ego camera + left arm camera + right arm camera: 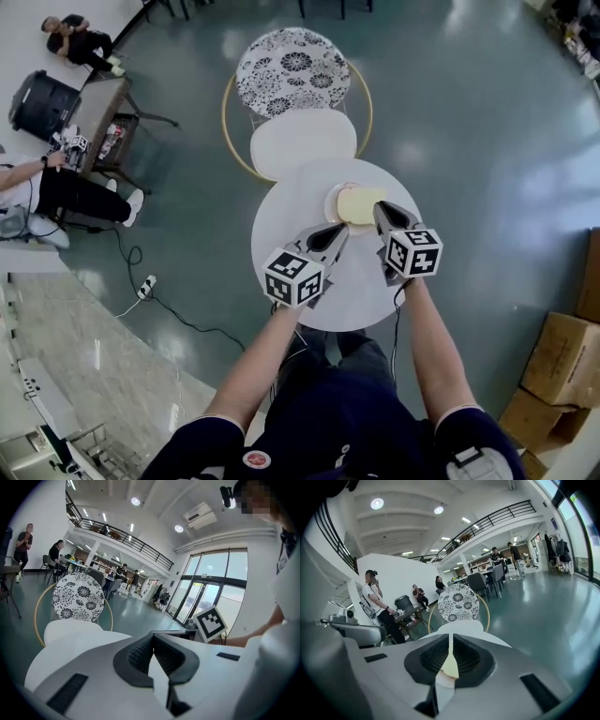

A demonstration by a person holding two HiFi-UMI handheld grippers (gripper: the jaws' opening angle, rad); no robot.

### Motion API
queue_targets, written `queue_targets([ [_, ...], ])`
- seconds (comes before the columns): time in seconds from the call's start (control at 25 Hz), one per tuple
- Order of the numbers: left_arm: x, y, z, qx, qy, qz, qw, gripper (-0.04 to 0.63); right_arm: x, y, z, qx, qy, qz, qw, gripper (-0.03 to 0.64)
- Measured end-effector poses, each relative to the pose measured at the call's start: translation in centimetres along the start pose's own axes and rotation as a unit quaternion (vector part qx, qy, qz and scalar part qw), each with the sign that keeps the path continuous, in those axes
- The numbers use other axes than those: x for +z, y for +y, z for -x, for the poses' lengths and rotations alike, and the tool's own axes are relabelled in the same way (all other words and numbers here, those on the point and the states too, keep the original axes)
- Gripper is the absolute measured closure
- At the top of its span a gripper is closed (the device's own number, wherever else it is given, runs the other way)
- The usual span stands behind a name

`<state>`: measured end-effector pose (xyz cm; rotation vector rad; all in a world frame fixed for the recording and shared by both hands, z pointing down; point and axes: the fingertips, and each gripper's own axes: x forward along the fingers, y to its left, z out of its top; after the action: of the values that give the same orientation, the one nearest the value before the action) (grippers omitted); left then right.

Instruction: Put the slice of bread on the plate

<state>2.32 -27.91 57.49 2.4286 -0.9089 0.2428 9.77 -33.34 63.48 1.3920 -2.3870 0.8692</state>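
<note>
Head view: a pale yellow, flat slice of bread (361,203) lies on a small white plate (329,203) on the round white table (281,225), its longer side running left to right. It is just ahead of the right gripper (382,212), whose jaws are almost together with nothing held. The left gripper (338,232), also closed and empty, sits slightly farther back, and a chair with a floral back (292,70) stands beyond the table, out of the way.

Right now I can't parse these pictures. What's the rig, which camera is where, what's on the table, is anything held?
There is no robot. A person holds a two-jaw gripper in each hand, and the marker cubes are part of them. The top picture is from a camera on the person's head, looking down. The other two are from cameras on the left gripper and right gripper, looking along their jaws. On the round white table lies a plate with the slice of bread on it. A patterned chair stands behind. Both grippers are shut and hold nothing.
</note>
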Motion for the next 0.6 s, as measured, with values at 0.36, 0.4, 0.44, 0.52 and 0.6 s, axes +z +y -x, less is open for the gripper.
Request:
queue_targets([
  [0.36,2.8,-2.3,2.2,-0.016,-0.017,-0.012,0.9996,0.591,3.7,5.8,4.8,0.048,-0.040,0.036,0.997,0.611],
  [0.4,3.2,-2.5,2.5,-0.018,-0.019,-0.015,0.9995,0.591,4.2,6.4,5.3,0.051,-0.046,0.042,0.997,0.611],
  [0.44,3.7,-2.7,2.8,-0.019,-0.021,-0.018,0.9994,0.591,4.6,7.0,5.7,0.054,-0.051,0.046,0.996,0.611],
  [0.52,4.6,-3.1,3.4,-0.022,-0.028,-0.021,0.9991,0.591,5.4,8.0,6.6,0.058,-0.062,0.053,0.995,0.611],
  [0.6,5.4,-3.6,3.9,-0.026,-0.035,-0.026,0.9987,0.591,6.1,8.9,7.5,0.061,-0.075,0.056,0.994,0.611],
])
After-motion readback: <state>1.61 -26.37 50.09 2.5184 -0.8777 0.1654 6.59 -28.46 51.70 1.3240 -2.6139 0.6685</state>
